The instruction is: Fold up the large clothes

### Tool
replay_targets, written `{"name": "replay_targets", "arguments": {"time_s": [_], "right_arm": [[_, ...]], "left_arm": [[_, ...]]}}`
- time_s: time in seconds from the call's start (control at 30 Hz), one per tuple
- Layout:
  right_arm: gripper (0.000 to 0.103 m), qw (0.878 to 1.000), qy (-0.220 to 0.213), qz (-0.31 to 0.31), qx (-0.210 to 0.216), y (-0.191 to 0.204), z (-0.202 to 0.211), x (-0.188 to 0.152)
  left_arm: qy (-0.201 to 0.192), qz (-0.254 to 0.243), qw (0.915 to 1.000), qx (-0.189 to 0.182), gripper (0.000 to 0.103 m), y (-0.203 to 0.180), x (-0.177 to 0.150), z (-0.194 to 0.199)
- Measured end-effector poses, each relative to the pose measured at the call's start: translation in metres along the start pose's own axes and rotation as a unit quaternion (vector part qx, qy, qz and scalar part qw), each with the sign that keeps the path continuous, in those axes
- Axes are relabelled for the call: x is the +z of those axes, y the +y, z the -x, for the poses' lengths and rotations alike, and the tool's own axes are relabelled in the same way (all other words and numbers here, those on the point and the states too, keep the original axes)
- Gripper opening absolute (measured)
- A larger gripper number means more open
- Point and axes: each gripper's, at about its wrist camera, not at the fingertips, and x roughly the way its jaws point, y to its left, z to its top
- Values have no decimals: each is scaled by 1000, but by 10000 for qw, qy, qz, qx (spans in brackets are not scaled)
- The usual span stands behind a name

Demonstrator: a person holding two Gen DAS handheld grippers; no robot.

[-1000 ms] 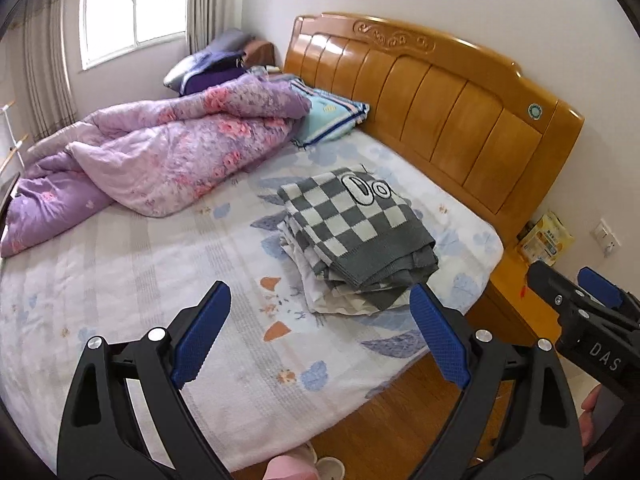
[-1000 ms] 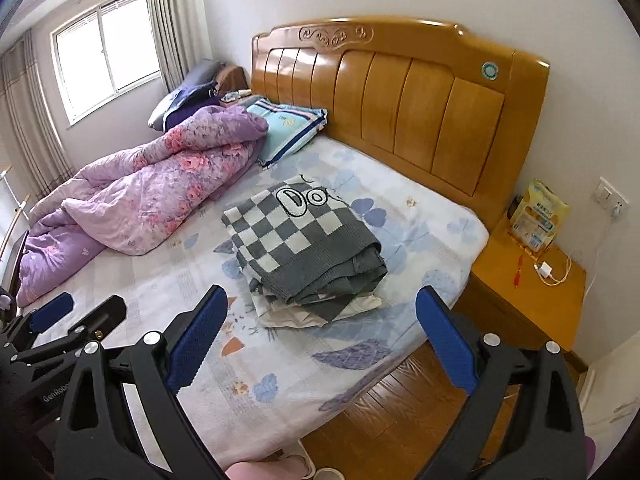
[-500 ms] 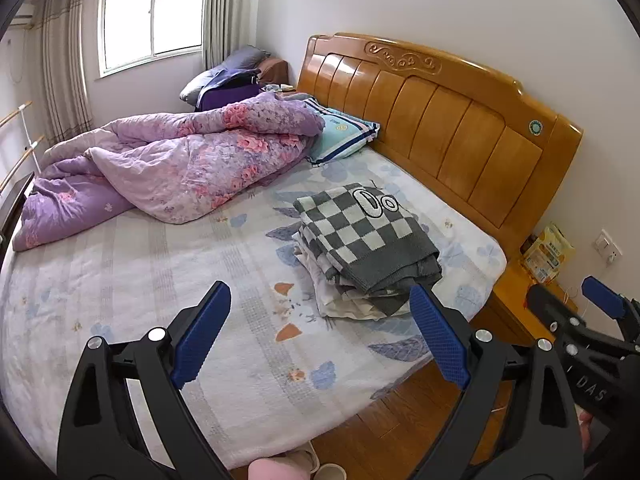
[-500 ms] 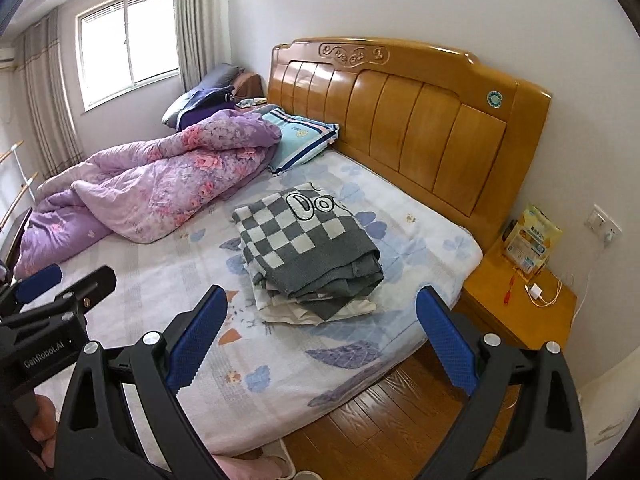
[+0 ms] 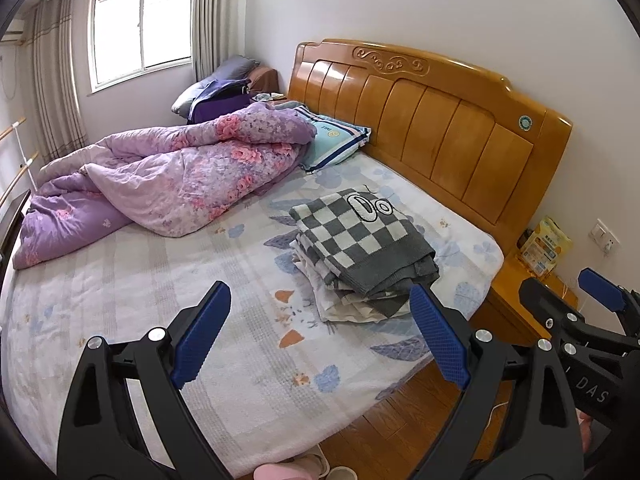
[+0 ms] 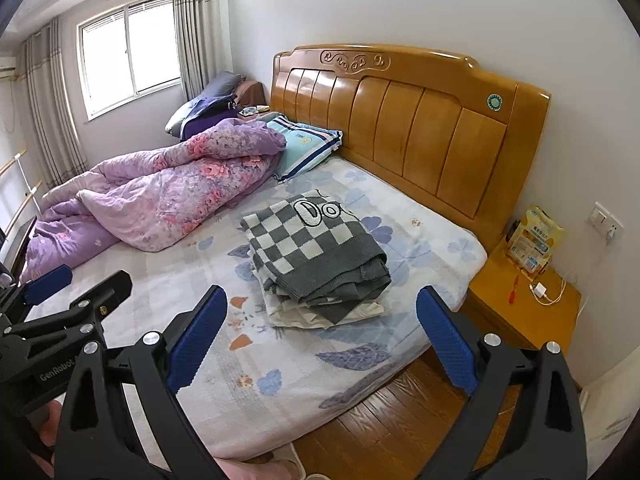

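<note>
A folded grey-and-white checked garment (image 5: pixel 360 240) (image 6: pixel 312 244) tops a stack of folded clothes (image 5: pixel 340 304) (image 6: pixel 316 312) on the bed near the headboard side. My left gripper (image 5: pixel 320 336) is open and empty, held back from the bed's near edge, well short of the stack. My right gripper (image 6: pixel 322 340) is also open and empty, likewise away from the clothes. Each gripper shows at the other view's edge: the right gripper (image 5: pixel 580 320), the left gripper (image 6: pixel 72 292).
A rumpled purple floral quilt (image 5: pixel 168 176) (image 6: pixel 160 192) covers the far left of the bed (image 5: pixel 120 280). A striped pillow (image 5: pixel 332 140) lies by the wooden headboard (image 5: pixel 440 120). A nightstand (image 6: pixel 520 300) with a yellow bag (image 6: pixel 536 240) and charger stands right. Wooden floor and slippers (image 5: pixel 296 468) lie below.
Both grippers have drawn back and risen away from the bed, so the stack looks smaller and more of the room shows. The clothes have not moved.
</note>
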Motion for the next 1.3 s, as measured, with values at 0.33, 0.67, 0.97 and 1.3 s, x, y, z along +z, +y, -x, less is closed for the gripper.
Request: {"name": "replay_targets", "arguments": {"time_s": [0.33,0.67,0.97,1.3], "right_arm": [[92,10000,61,48,-57,12,-2,0],[92,9996,155,130,-171,19,-4,-6],[92,9997,260,7,-42,16,-5,-9],[92,9996,228,113,-102,15,-2,-10]], "left_arm": [[75,91,9999,-6,91,9,-2,-1],[156,93,9998,16,91,14,-7,-4],[201,115,9997,-3,91,14,-14,-5],[139,102,9998,83,91,16,-18,1]]}}
